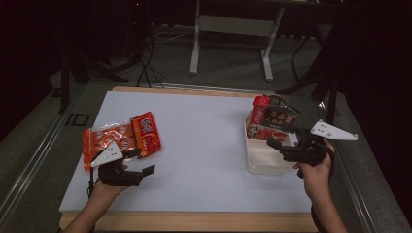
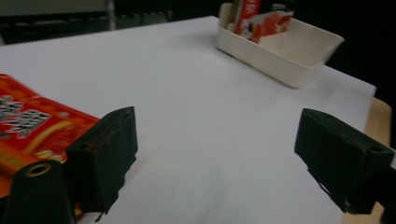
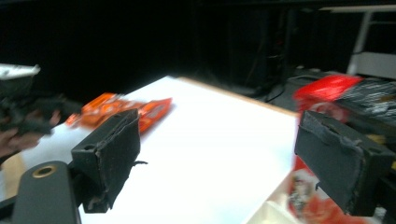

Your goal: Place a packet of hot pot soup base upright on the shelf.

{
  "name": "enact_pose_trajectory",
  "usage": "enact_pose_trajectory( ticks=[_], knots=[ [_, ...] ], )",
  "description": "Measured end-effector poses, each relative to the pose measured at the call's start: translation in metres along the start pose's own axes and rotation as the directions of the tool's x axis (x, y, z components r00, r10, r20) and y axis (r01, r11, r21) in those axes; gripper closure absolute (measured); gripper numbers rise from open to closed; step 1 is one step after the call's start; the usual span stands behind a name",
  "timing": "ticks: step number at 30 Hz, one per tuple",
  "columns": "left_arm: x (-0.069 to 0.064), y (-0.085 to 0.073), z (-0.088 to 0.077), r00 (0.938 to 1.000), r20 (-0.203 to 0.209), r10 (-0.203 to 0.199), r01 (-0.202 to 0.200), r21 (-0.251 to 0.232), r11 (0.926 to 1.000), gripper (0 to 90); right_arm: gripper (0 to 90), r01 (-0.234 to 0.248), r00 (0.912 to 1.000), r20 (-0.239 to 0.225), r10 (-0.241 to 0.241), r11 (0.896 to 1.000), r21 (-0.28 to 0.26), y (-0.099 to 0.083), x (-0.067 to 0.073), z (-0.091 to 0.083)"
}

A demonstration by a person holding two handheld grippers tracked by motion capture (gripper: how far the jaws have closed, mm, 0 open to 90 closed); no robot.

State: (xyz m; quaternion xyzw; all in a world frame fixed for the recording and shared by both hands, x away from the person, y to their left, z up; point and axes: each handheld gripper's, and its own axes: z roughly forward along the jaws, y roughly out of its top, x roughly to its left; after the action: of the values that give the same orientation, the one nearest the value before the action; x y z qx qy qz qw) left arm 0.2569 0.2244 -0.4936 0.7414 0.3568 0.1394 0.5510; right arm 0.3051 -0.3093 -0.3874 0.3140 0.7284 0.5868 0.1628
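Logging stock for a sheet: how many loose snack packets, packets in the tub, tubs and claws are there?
Loose snack packets: 2
Packets in tub: 3
Tub: 1
Claws, left claw and right claw: 2
Total: 8

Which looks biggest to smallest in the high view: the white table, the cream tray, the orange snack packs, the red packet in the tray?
1. Table
2. Orange snack packs
3. Tray, close to the packs, so unsure
4. Red packet
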Motion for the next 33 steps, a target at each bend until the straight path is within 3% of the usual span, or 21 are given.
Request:
enact_pose_trajectory(
  ticks=[1, 3, 5, 8, 12, 17, 21, 22, 26, 28, 29, 31, 32, 33],
  knots=[
    [0.001, 0.000, -0.005, 0.9997, -0.020, 0.014, -0.014, -0.011, 0.9998, 19.9, 14.4, 0.001, 0.9999, -0.013, 0.000, 1.000, 0.003, -0.002, 0.004, 0.001],
    [0.008, 0.002, -0.015, 0.9997, -0.023, 0.001, -0.001, -0.020, 0.9998, 37.3, 14.5, 0.011, 0.9991, -0.042, -0.010, 1.000, 0.017, -0.006, 0.012, 0.003],
    [0.014, 0.004, -0.025, 0.9982, -0.060, 0.001, -0.003, -0.028, 0.9996, 49.3, 14.6, 0.015, 0.9974, -0.070, -0.014, 1.000, 0.021, -0.010, 0.020, 0.004],
    [0.025, 0.007, -0.041, 0.9919, -0.127, -0.011, 0.007, -0.030, 0.9995, 59.4, 14.6, 0.029, 0.9941, -0.106, -0.026, 0.999, 0.034, -0.015, 0.031, 0.007],
    [0.043, 0.010, -0.058, 0.9783, -0.205, -0.033, 0.031, -0.015, 0.9994, 71.4, 14.7, 0.030, 0.9899, -0.140, -0.024, 0.999, 0.036, -0.020, 0.038, 0.009],
    [0.069, 0.002, -0.070, 0.9533, -0.297, -0.056, 0.066, 0.023, 0.9976, 89.2, 14.9, 0.014, 0.9879, -0.155, -0.005, 0.999, 0.052, -0.025, 0.039, 0.012],
    [0.086, -0.010, -0.073, 0.9372, -0.344, -0.055, 0.084, 0.069, 0.9940, 89.8, 14.9, 0.008, 0.9867, -0.163, 0.001, 0.998, 0.054, -0.026, 0.040, 0.012],
    [0.090, -0.013, -0.074, 0.9300, -0.362, -0.061, 0.094, 0.074, 0.9928, 89.8, 15.0, 0.011, 0.9869, -0.161, -0.002, 0.998, 0.056, -0.027, 0.040, 0.012],
    [0.108, -0.025, -0.077, 0.9141, -0.395, -0.090, 0.138, 0.095, 0.9859, 90.0, 15.0, 0.013, 0.9862, -0.166, -0.003, 0.998, 0.062, -0.029, 0.040, 0.014],
    [0.117, -0.027, -0.078, 0.9025, -0.418, -0.102, 0.156, 0.097, 0.9829, 90.0, 15.1, 0.016, 0.9851, -0.172, -0.004, 0.998, 0.067, -0.029, 0.041, 0.015],
    [0.122, -0.028, -0.078, 0.9026, -0.415, -0.115, 0.168, 0.093, 0.9814, 90.0, 15.0, 0.018, 0.9844, -0.176, -0.006, 0.998, 0.067, -0.030, 0.042, 0.015],
    [0.131, -0.027, -0.075, 0.8938, -0.436, -0.107, 0.170, 0.108, 0.9795, 90.0, 15.1, 0.025, 0.9830, -0.183, -0.012, 0.997, 0.070, -0.030, 0.043, 0.017],
    [0.135, -0.026, -0.073, 0.8921, -0.437, -0.115, 0.179, 0.108, 0.9779, 90.0, 15.1, 0.024, 0.9817, -0.190, -0.011, 0.997, 0.070, -0.031, 0.044, 0.017],
    [0.141, -0.025, -0.071, 0.8843, -0.455, -0.107, 0.176, 0.112, 0.9780, 90.0, 15.1, 0.028, 0.9807, -0.195, -0.014, 0.997, 0.070, -0.032, 0.045, 0.018]
  ],
)
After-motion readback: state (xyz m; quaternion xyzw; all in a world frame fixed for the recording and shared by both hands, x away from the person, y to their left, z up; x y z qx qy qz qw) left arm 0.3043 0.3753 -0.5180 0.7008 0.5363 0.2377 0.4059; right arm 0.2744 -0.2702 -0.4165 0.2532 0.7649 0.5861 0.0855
